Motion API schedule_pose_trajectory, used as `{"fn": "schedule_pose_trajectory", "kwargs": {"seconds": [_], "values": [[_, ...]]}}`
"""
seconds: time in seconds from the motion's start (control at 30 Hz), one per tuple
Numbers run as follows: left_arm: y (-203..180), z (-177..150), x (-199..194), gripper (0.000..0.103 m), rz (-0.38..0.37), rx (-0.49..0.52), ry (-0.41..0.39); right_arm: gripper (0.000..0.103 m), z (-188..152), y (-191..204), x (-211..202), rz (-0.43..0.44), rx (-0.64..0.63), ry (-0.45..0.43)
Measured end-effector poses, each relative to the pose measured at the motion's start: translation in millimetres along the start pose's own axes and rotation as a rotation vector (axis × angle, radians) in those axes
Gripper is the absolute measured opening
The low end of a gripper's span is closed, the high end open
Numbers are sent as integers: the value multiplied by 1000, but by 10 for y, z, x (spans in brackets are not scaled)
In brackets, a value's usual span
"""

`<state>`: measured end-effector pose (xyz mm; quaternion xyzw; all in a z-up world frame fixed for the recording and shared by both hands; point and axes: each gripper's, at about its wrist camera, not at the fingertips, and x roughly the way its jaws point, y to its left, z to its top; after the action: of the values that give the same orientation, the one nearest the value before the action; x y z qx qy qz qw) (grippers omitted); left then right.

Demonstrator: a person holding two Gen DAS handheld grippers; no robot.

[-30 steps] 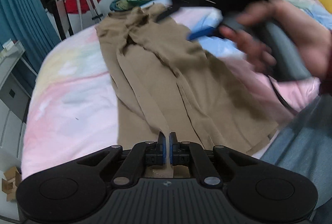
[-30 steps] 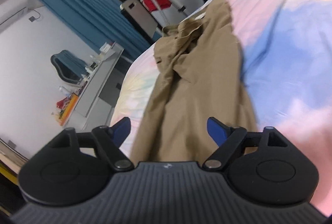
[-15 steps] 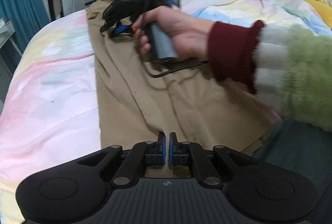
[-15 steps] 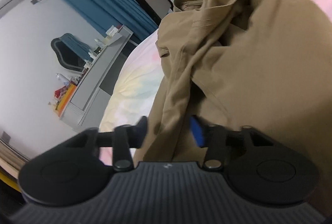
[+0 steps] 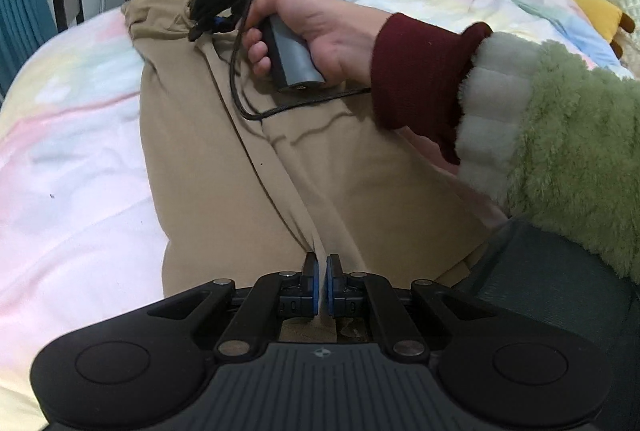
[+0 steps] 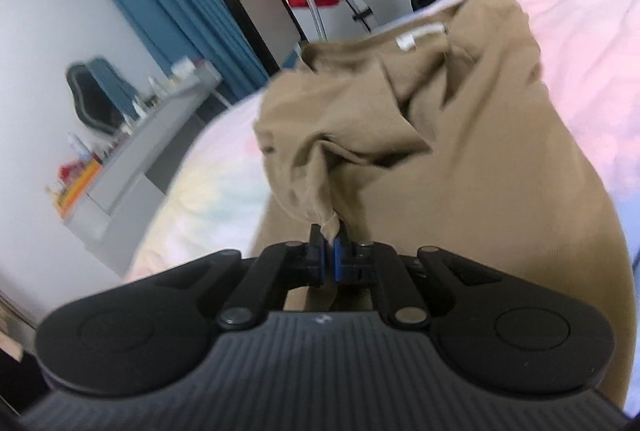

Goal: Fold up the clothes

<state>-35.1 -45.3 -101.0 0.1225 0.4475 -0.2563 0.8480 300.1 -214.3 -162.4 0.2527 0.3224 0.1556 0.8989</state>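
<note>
Left wrist view: the tan garment (image 5: 248, 167) is seen spread lengthwise on the pastel bedsheet (image 5: 72, 159), mostly flat, with no crosswise fold made. The left gripper (image 5: 320, 267) is at the garment's near hem, jaws pressed together; a ridge of cloth runs up to them, so the hem is judged pinched. The right gripper (image 5: 214, 25) is held at the far, collar end of the garment by the right hand (image 5: 316, 27).

Right wrist view (blurred): the right gripper (image 6: 329, 249) is seen clamped on a bunched tuft of the garment (image 6: 460, 171) near the collar, which is crumpled and lifted.

Progress is judged early: both ends are gripped, folding is not yet done.
</note>
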Motion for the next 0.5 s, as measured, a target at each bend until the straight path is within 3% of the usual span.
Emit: {"fn": "schedule_pose_trajectory", "kwargs": {"seconds": [0.1, 0.27, 0.37, 0.43, 0.5], "values": [[37, -6, -11, 9, -9, -16, -5, 10, -24, 47, -10, -13, -25, 2], [170, 34, -114, 42, -5, -51, -70, 14, -8, 219, -292, -56, -105, -4], [240, 33, -243, 50, -14, -84, -127, 38, -47, 307, -567, -67, -122, -17], [301, 32, -299, 53, 14, -106, -150, 59, -93, 369, -780, -71, -130, -36], [388, 21, -355, 54, 34, -146, -163, 64, -129, 450, -991, -80, -148, -40]]}}
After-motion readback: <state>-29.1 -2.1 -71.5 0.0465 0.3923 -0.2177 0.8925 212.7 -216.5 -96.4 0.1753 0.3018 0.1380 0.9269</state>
